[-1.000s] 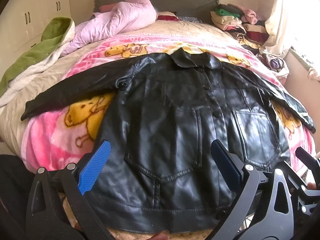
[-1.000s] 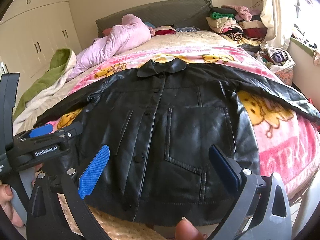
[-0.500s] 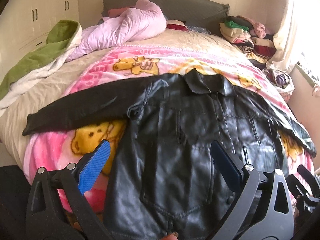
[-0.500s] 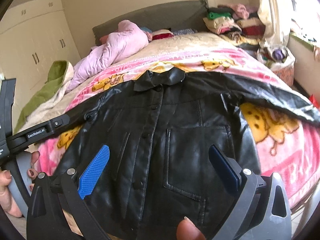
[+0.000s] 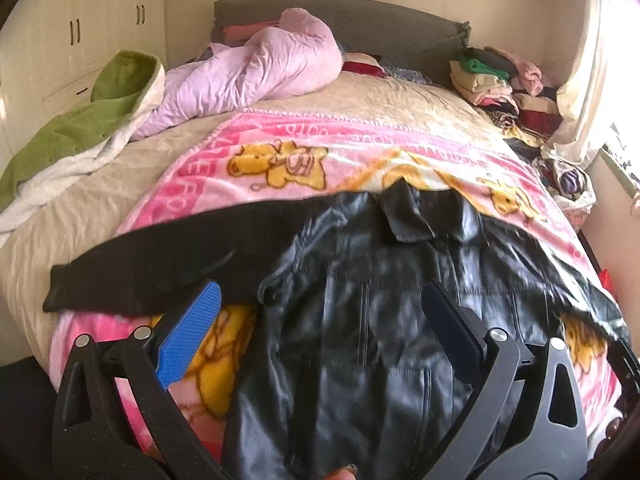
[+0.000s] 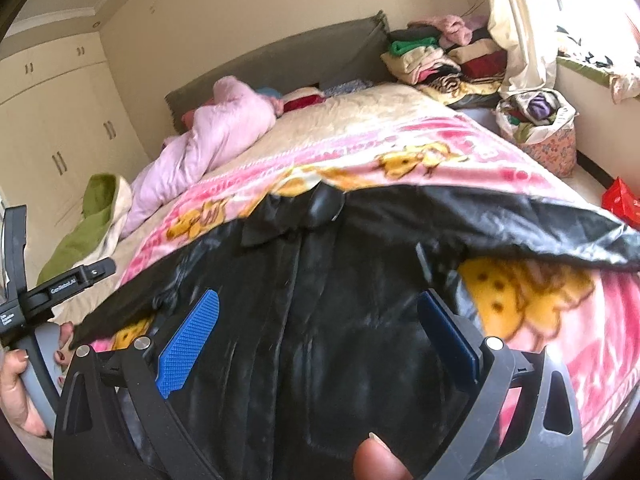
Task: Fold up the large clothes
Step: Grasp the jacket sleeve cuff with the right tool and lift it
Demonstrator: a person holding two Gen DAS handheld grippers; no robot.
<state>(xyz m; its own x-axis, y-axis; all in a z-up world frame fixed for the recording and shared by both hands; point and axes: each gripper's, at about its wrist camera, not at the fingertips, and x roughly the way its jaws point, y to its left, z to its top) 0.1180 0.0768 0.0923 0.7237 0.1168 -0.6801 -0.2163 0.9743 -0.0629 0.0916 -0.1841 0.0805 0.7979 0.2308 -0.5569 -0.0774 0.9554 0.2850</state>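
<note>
— Where's the jacket [image 5: 360, 320] right now?

— Spread front-up on the pink blanket [image 5: 280, 160] that covers the near half of the bed [image 5: 380, 96]. It's black and shiny, leather-looking. The collar [image 5: 408, 216] points toward the headboard [image 5: 360, 16], and the hem runs out of view toward the person.

— And the sleeves?

— One sleeve [image 5: 160, 268] stretches out flat to the left across the blanket. The other sleeve [image 6: 520, 228] reaches right, toward the bed's edge.

— What about the tongs?

— Both pairs are spread wide and grip nothing. The left tongs [image 5: 320, 324] hang over the jacket's left front, with the blue pad [image 5: 188, 336] above the blanket beside the jacket and the other finger over the leather. The right tongs [image 6: 316, 336] sit over the middle of the jacket, near the button line. I can't tell if either touches the leather; the jacket is a bit blurred in both views.

— Can you see the person?

— Just a hand [image 6: 20, 384] with dark nail polish at the far left of the right camera's view, wrapped around the grey handle of the left tool, and a fingertip [image 6: 380, 456] at the bottom edge.

— What else is on the bed?

— A crumpled lilac quilt [image 5: 256, 72] near the headboard, a green blanket [image 5: 92, 116] on the left, and a stack of folded clothes [image 5: 492, 80] off in the right corner.
</note>
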